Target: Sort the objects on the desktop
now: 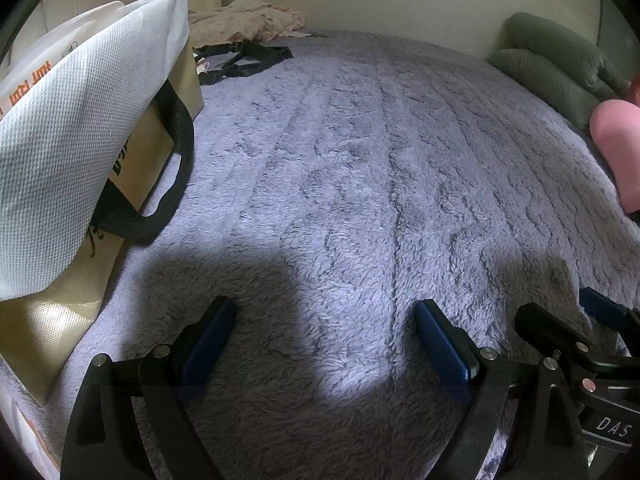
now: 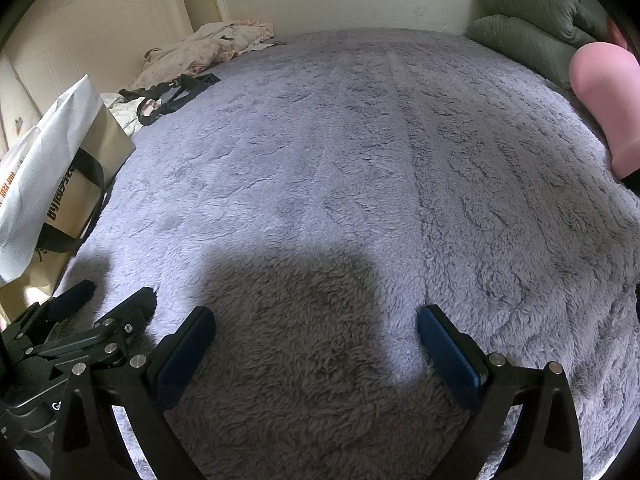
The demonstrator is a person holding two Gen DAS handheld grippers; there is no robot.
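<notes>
Left black two-finger gripper with blue pads (image 1: 324, 320) and right black two-finger gripper with blue pads (image 2: 316, 330), both spread wide and holding nothing, side by side over a fluffy lavender-grey blanket (image 1: 360, 160). No desktop objects to sort can be made out. At left, a white woven bag (image 1: 80, 120) leans on a gold bag with black handles (image 1: 152, 148). Beyond lie black straps (image 1: 244, 60) and crumpled pale floral cloth (image 1: 244, 20). At right, green pillows (image 2: 528, 28) and a pink rounded cushion (image 2: 608, 100).
</notes>
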